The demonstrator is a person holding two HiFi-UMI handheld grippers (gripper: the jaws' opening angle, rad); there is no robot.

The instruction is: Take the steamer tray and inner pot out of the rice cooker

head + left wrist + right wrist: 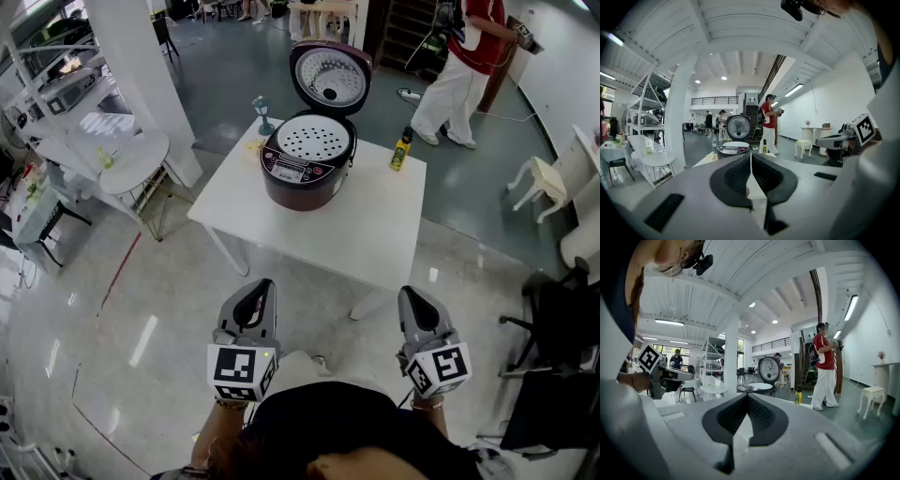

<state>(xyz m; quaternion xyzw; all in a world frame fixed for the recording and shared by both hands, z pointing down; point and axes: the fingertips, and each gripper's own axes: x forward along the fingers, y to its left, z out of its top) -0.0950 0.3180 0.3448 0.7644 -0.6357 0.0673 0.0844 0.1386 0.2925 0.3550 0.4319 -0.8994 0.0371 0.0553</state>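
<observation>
On the white table (375,234) ahead of us the rice cooker (302,178) stands open, the steamer tray (315,138) seated in its top. Our left gripper (257,292) and right gripper (413,300), both pressed together and empty, should spread before reaching its rim.

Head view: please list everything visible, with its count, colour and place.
Square table: one, white, centre.
Round rice cooker: one, dark red, lid open, on the table's far side.
Perforated steamer tray: one, white, in the cooker's top.
Plastic bottle: one, yellow with black cap, on the table's far right corner.
Round side table: one, white, left.
Standing person: one, red top, white trousers, far right.
Left gripper: one, grey, shut, empty, bottom left.
Right gripper: one, grey, shut, empty, bottom right.
</observation>
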